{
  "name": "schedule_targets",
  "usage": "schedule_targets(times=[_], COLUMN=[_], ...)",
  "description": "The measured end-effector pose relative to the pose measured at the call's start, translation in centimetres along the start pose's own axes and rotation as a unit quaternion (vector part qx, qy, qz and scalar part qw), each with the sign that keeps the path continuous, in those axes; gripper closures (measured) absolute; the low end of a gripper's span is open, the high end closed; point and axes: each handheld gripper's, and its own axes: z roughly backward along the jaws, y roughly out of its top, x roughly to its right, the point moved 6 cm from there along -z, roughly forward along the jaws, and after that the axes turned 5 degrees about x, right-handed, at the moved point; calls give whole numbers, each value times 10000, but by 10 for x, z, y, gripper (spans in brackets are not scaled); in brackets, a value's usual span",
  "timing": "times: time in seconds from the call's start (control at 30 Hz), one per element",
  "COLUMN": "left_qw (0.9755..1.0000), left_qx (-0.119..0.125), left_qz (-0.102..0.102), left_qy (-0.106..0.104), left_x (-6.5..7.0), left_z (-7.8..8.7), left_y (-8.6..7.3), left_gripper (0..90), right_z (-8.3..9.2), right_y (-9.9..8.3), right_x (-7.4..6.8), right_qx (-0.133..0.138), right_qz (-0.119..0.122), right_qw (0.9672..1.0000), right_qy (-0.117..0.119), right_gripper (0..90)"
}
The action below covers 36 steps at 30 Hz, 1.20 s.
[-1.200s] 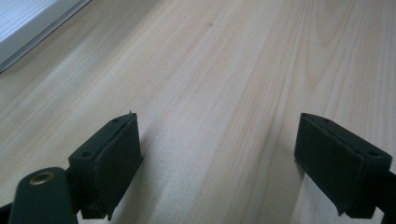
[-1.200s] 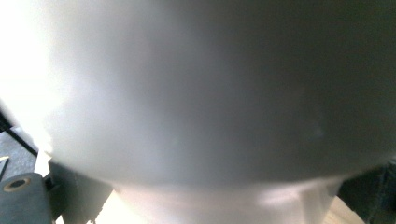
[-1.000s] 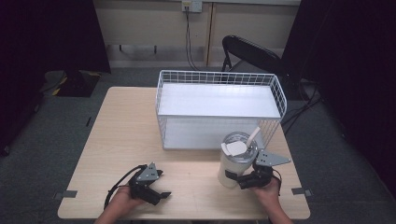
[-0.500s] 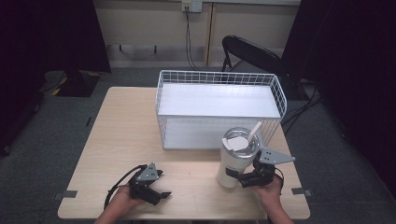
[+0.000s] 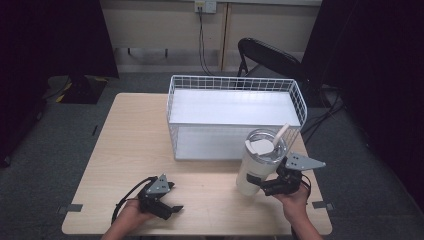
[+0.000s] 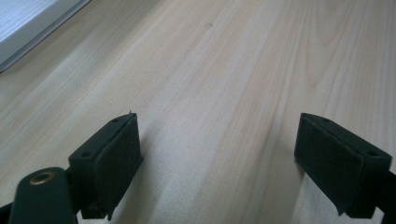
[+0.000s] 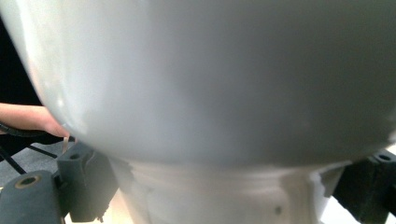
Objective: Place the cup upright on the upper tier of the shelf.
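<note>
Pale wood is the top of the table [image 5: 200,130], and it carries everything I work with. On its far half stands the white wire basket [image 5: 235,85], long side toward me and its top open. I think it is placed there as the container to receive things, near enough for both hands.

Next in size is the white tumbler [image 5: 259,167], with a clear lid and a pale straw [image 5: 281,134] that leans out of it toward the basket. It is upright, just in front of the basket's near right corner; from above I cannot tell if its base rests on the wood or hangs slightly over it. I keep it vertical so that nothing can spill through the lid.

My right gripper [image 5: 267,187] is at the lower part of the tumbler, coming from the right side. In the right gripper view the white body is very close, with one black jaw at each side of its narrower base, so I judge that the jaws are clamped on the tumbler. I grip it low because there the body is slimmer and the jaws can go around it.

My left gripper [image 5: 167,209] rests low at the near left part of the table, well apart from the tumbler. Its jaws are wide apart and hold nothing; between them is bare wood. I keep it there free, out of the way.
</note>
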Motion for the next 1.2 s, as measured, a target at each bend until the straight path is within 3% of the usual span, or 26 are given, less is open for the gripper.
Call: schedule_targets(times=[0.3,0.9,1.2], left_qw=[10000,10000,10000], left_qx=[-1,0,0], left_qz=[-1,2,2], left_qy=[0,0,-1], left_x=[0,0,0], left_z=[0,0,0], left_y=[0,0,0], left_gripper=[140,140,140], right_z=[0,-1,-2], right_y=[10,49,67], right_x=[2,11,15], right_qx=[0,93,20], right_qz=[-28,-150,-83], right_qw=[10000,9998,9999], right_qy=[-9,-48,-95], right_gripper=[94,95,96])
